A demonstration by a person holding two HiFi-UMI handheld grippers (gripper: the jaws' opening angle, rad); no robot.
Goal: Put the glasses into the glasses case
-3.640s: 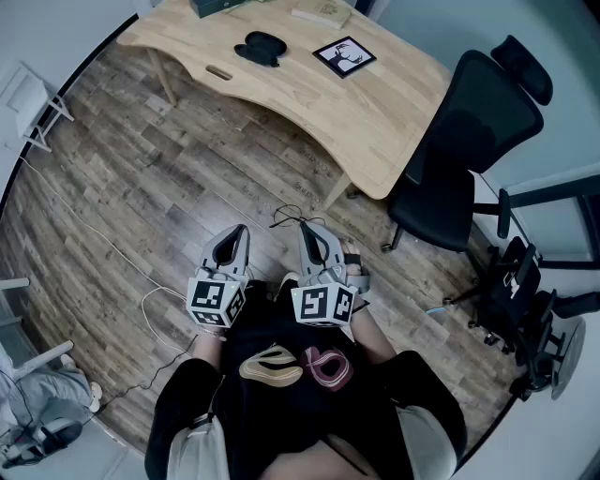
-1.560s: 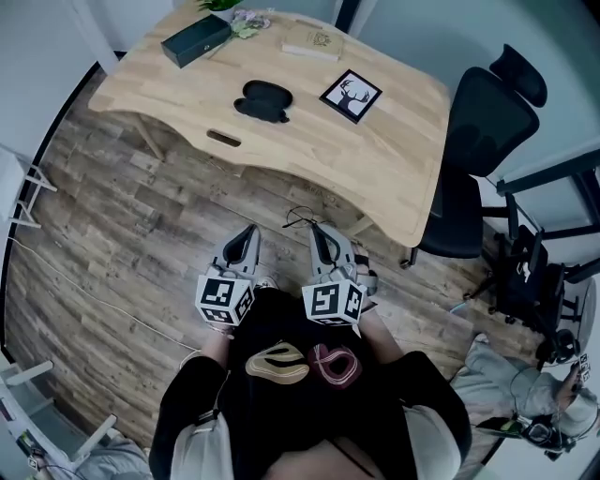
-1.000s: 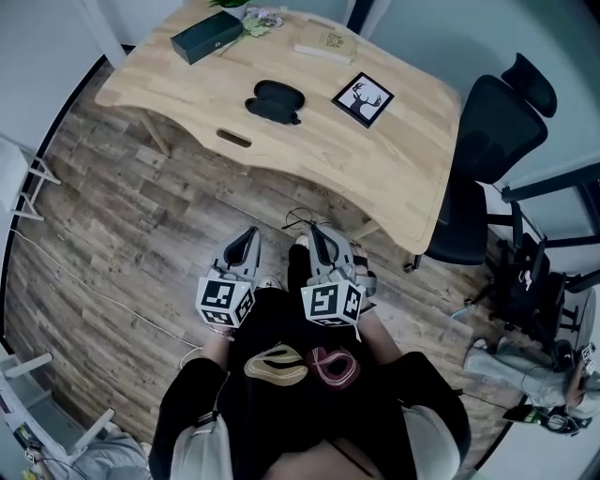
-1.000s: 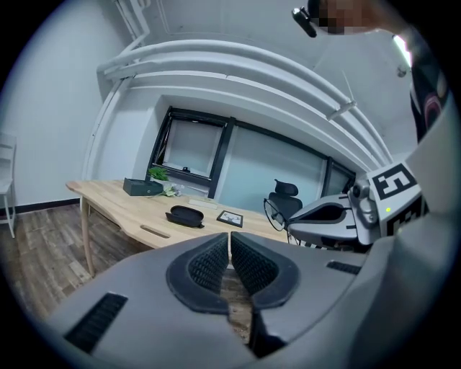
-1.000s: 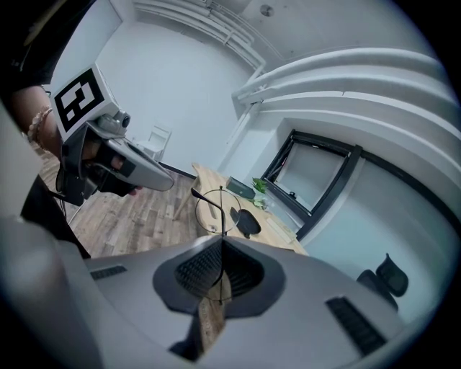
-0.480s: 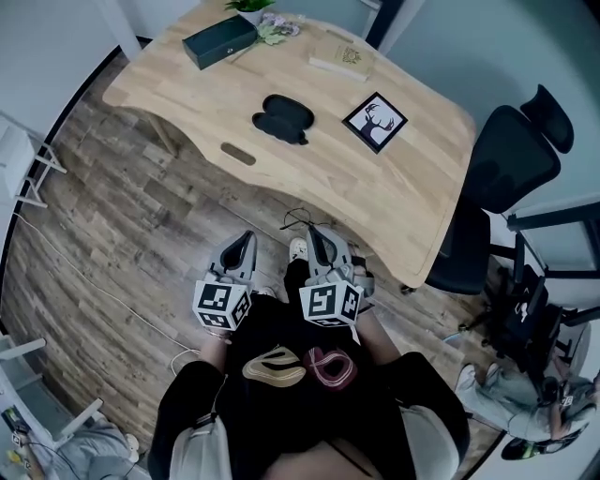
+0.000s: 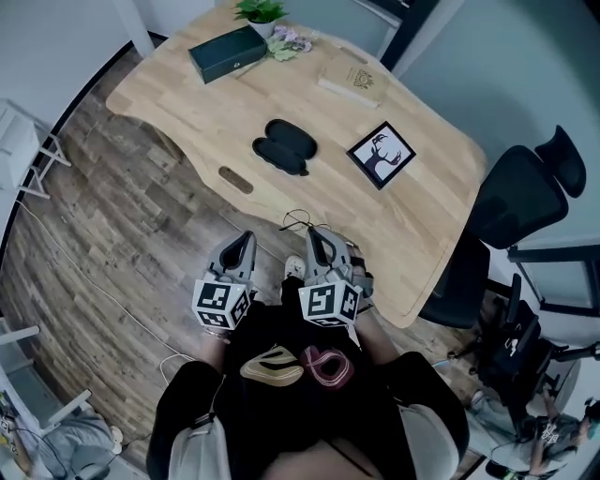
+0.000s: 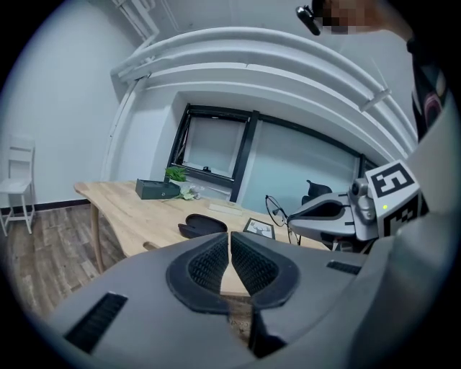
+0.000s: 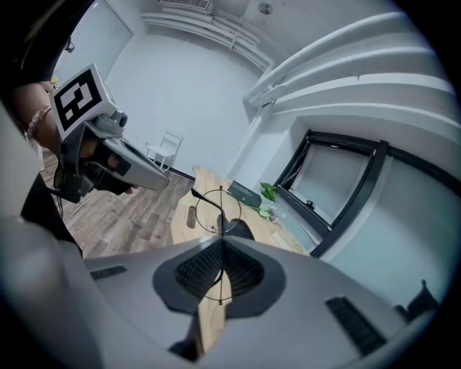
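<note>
Pointing left tool (image 7: 246, 238), right tool (image 7: 310, 234) forward; right gripping glasses (image 9: 220, 210)

In the head view the glasses (image 7: 298, 222) were only a thin dark wire past the right gripper (image 7: 313, 236), lenses indistinct; in the left gripper view the left gripper (image 8: 230, 241) hid the table's (image 8: 130, 209) near edge; the plant (image 7: 262, 10) at its far edge was cut off by the head view's top edge; the book's (image 7: 354, 80) print was too small to read.
</note>
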